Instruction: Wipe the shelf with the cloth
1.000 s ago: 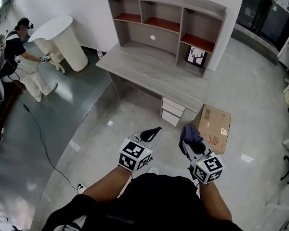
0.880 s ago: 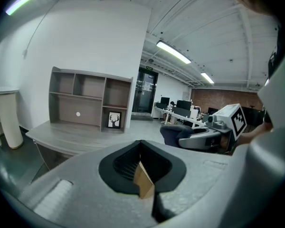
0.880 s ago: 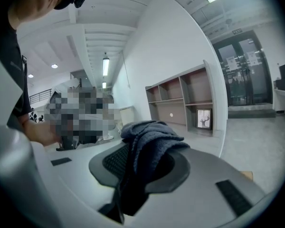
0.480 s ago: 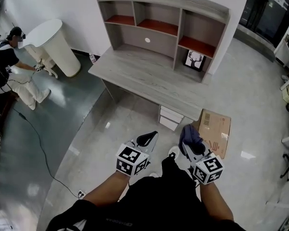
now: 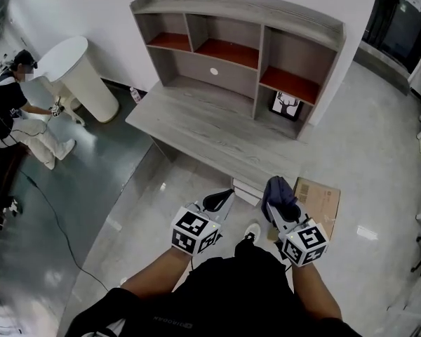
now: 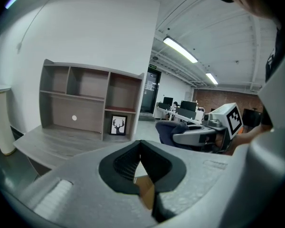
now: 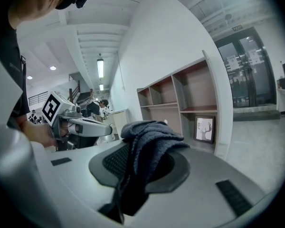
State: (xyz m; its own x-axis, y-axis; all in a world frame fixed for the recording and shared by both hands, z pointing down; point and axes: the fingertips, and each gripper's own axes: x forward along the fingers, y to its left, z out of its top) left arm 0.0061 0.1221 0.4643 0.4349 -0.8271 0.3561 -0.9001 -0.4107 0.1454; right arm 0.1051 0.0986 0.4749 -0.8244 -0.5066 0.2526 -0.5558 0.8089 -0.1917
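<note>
The grey wooden surface [image 5: 210, 128] carries the shelf [image 5: 238, 9] along its back edge. A framed deer picture [image 5: 286, 106] stands in the shelf's lower right compartment. On the pale floor [image 5: 379, 160], a cardboard box [image 5: 324, 196] lies near the surface's right end.

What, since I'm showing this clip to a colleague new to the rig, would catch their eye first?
Probably the grey desk with its shelf unit against the white wall, a deer picture in its lower right compartment. Next, the dark blue cloth clamped in the right gripper near the bottom, beside the shut, empty left gripper.
</note>
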